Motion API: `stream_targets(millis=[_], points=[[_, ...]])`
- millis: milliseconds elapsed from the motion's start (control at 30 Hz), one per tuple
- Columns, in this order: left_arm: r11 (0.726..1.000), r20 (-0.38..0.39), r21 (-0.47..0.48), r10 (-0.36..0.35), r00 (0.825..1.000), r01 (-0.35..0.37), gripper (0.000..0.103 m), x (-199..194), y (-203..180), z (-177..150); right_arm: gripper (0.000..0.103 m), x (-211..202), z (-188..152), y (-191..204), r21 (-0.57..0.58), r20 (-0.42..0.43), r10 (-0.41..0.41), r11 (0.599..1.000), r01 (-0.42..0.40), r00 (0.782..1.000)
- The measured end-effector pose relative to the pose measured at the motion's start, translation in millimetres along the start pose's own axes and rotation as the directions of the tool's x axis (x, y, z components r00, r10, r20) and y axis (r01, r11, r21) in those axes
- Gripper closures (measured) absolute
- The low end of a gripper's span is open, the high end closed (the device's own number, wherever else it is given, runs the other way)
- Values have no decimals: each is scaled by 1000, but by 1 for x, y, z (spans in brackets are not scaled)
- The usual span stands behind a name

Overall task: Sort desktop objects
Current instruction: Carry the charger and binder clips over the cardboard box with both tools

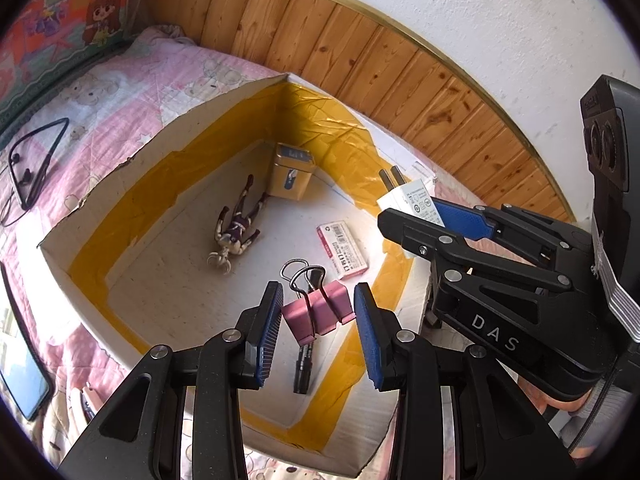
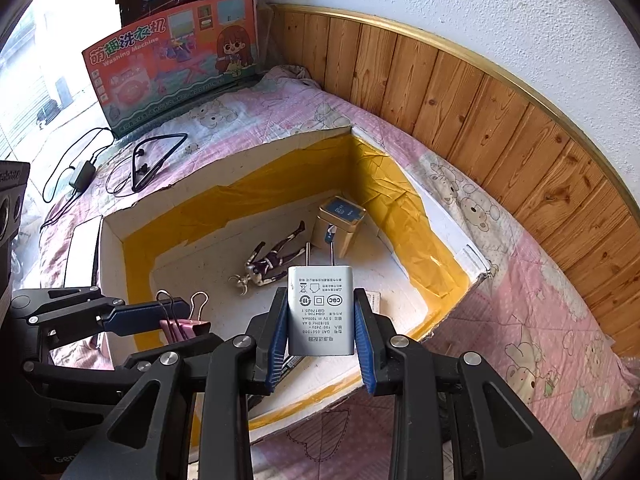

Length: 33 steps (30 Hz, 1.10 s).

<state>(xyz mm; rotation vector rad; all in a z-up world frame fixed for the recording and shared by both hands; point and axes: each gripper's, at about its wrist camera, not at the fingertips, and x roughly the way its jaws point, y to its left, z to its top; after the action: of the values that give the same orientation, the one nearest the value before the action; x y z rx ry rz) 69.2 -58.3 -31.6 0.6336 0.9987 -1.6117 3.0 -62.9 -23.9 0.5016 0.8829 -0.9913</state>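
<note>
1. Edges first: the open cardboard box (image 1: 120,184) sits on the pink quilt (image 2: 540,320), its inner walls lined with yellow tape; the near rim runs just below both tools, the far corner lies ahead of them toward the wood-panelled wall (image 1: 360,40).
2. Room to move: the box floor is bare ahead and to the left of the left gripper (image 1: 316,328); a toy figure (image 1: 236,232) lies mid-floor, a small yellow tin (image 1: 290,172) stands in the far corner, an eraser (image 1: 344,250) lies ahead and to the right; a black pen (image 1: 303,368) lies directly under the clip.
3. Left gripper: reaching over the near rim, pointed down into the box; its pads sit against the sides of a pink binder clip (image 1: 318,310), wire handles pointing away from the tool; the pinch looks light, and I cannot tell if it is firm.
4. Right gripper (image 2: 321,332): level with the box's right rim, clenched on a white charger plug (image 2: 321,310), prongs pointing forward over the box floor, label facing the camera.
5. Outside the box, far left of both tools: a neckband earphone (image 2: 156,160) on the quilt and a toy carton (image 2: 172,64) standing behind it.
</note>
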Motion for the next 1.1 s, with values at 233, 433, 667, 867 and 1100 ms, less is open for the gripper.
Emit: stream_targets(millis=[233, 433, 667, 867, 1100], points=[[1000, -40, 7, 29, 999, -29, 65, 15, 2, 0, 71, 21, 9, -4, -18, -39, -2, 1000, 1, 999], [998, -62, 20, 66, 996, -65, 65, 23, 3, 2, 71, 39, 16, -3, -34, -78, 5, 999, -8, 997], [997, -85, 20, 81, 993, -80, 65, 32, 5, 5, 71, 60, 25, -2, -39, -127, 12, 999, -17, 992], [997, -121, 2, 71, 990, -72, 65, 39, 8, 6, 71, 80, 31, -3, -32, -195, 25, 999, -32, 981], [997, -174, -68, 19, 985, -32, 65, 46, 17, 10, 71, 103, 37, -5, -26, -277, 32, 999, -40, 960]])
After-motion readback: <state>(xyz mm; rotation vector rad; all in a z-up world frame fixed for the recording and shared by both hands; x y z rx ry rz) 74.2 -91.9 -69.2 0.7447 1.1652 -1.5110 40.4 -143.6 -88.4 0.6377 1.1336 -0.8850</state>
